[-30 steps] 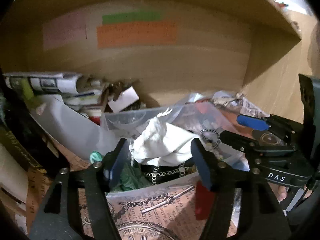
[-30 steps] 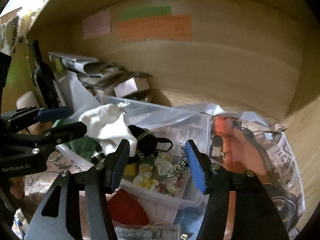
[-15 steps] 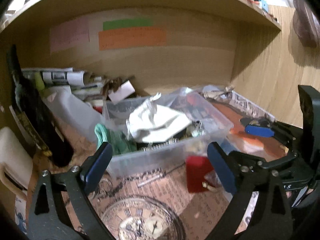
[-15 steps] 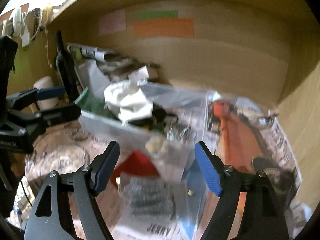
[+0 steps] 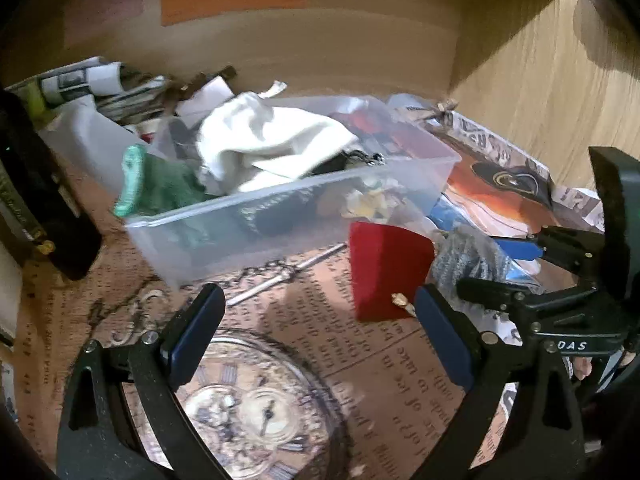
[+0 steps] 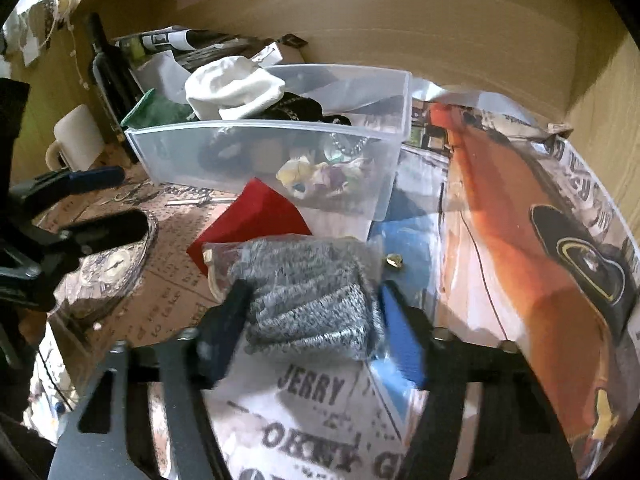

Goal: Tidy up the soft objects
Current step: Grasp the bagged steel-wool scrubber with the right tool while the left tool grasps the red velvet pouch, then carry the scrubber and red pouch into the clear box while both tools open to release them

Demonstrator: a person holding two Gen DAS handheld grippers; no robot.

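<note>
A clear plastic bin (image 5: 280, 208) (image 6: 256, 152) on the shelf holds a white cloth (image 5: 272, 140) (image 6: 234, 90), a green cloth (image 5: 160, 184) and dark items. A red soft piece (image 5: 386, 268) (image 6: 252, 220) and a grey knitted piece in a clear bag (image 6: 304, 284) (image 5: 464, 256) lie in front of the bin. My left gripper (image 5: 316, 332) is open and empty, just short of the red piece. My right gripper (image 6: 316, 320) is open, its fingers on either side of the grey piece's near end.
A dark bottle (image 5: 44, 200) (image 6: 110, 68) and a white mug (image 6: 76, 140) stand at the left. Rolled newspapers (image 5: 92, 84) lie at the back left. Printed papers cover the shelf floor (image 5: 280, 360). The wooden back wall (image 6: 400, 32) is close behind the bin.
My left gripper let go of the white cloth in the bin, opened and pulled back. My right gripper drew back and down until its fingers flank the grey knitted piece.
</note>
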